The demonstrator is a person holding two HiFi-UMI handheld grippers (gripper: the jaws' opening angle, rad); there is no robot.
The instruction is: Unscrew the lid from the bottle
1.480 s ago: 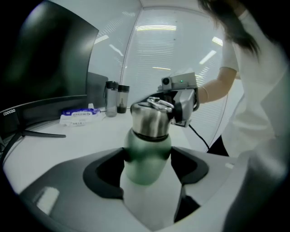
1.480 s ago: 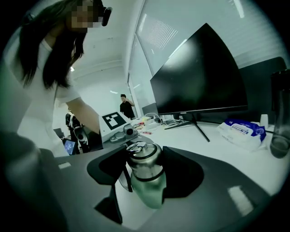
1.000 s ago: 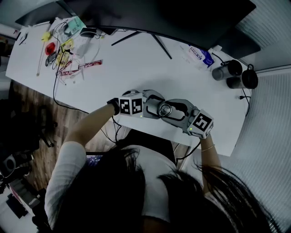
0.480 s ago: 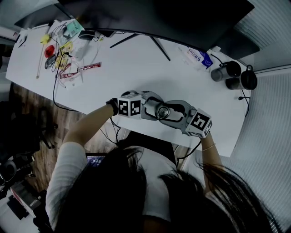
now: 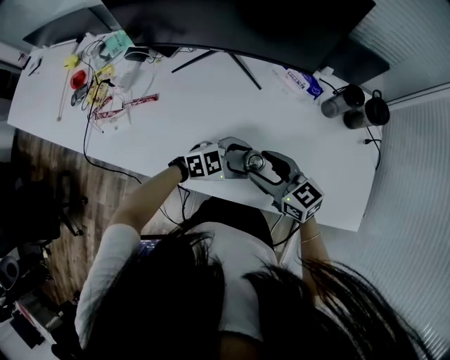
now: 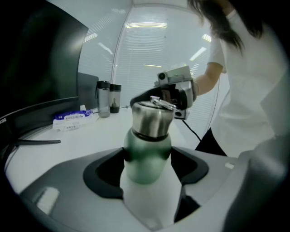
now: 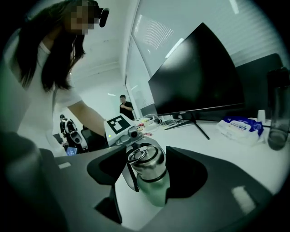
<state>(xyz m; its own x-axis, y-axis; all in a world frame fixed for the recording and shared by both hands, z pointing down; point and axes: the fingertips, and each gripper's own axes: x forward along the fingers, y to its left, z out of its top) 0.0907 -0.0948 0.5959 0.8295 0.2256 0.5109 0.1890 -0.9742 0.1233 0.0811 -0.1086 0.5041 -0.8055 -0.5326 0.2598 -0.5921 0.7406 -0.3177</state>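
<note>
A green bottle with a steel lid stands upright near the front edge of the white desk. My left gripper is shut on the bottle's green body, one jaw on each side. From the right, my right gripper reaches in and is shut on the lid, whose ring handle and strap show on top. In the head view the lid sits between the left gripper and the right gripper. The bottle's base is hidden.
A dark monitor on a stand fills the back of the desk. Two dark tumblers and a tissue pack lie at the back right. Cables and small clutter sit at the back left. The person's body is close to the front edge.
My right gripper has swung round the lid, its marker cube moving from the right toward the person. The left gripper and bottle have stayed put.
</note>
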